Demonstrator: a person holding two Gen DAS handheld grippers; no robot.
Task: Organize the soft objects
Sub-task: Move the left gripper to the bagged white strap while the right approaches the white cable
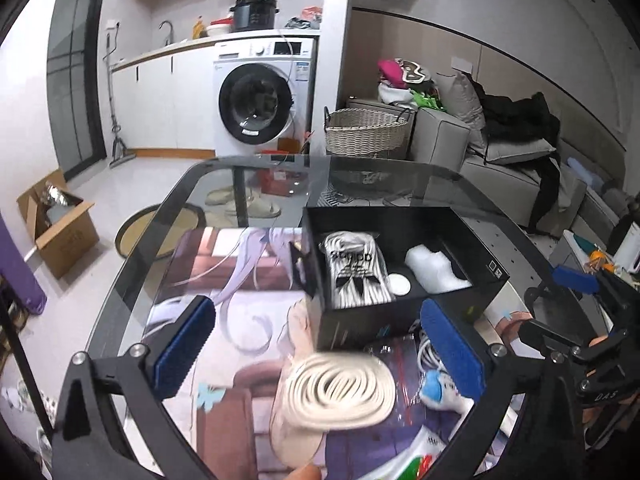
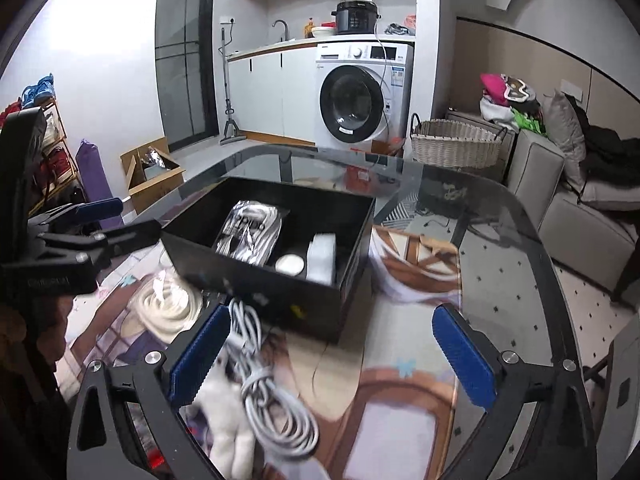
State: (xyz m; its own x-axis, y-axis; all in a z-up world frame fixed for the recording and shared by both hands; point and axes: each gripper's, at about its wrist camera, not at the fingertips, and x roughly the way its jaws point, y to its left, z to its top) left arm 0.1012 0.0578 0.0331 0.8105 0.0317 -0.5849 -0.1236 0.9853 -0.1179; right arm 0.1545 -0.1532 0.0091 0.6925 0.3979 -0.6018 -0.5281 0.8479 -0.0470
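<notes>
A black open box (image 1: 472, 300) (image 2: 280, 292) stands on the glass table. It holds a bagged white item (image 1: 356, 272) (image 2: 250, 232), a round white disc (image 1: 399, 284) (image 2: 289, 265) and a white foam piece (image 1: 432, 268) (image 2: 322, 256). A coiled cream band (image 1: 340, 394) (image 2: 168, 304) lies just in front of the box, between the jaws of my open left gripper (image 1: 320, 360). My right gripper (image 2: 332, 364) is open and empty, above the mat. A grey coiled cable (image 2: 272, 400) and a white plush toy (image 2: 228, 420) (image 1: 440, 392) lie by its left finger.
A printed mat (image 2: 400, 400) covers the table's near part. The glass table's rim (image 2: 532, 224) curves at right. Beyond are a washing machine (image 1: 260, 96), a wicker basket (image 1: 364, 132), a sofa (image 2: 580, 208) and a cardboard box (image 1: 60, 224) on the floor.
</notes>
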